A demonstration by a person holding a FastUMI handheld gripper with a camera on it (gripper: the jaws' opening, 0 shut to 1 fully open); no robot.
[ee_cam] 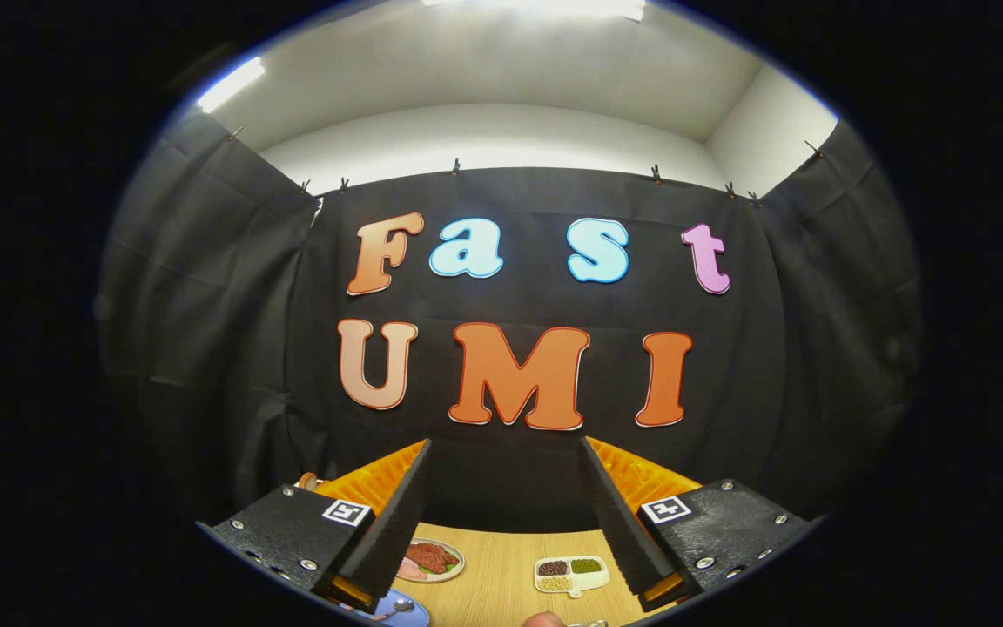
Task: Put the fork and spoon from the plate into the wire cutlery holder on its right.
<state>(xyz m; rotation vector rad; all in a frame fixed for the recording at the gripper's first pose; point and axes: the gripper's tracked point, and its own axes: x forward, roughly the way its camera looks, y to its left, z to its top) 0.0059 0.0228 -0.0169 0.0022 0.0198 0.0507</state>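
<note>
Gripper (506,522) raised high, fingers spread wide and empty for a clear look down; spoon (397,607) on blue plate (406,614) at table's (501,557) near edge, holder unseen.

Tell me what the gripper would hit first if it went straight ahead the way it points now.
The gripper is open and aimed above the table, so it would likely meet the black cloth wall first; depth is unclear.

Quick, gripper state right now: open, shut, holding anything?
Gripper: open, fingers spread wide, nothing between them, raised above the wooden table.
</note>
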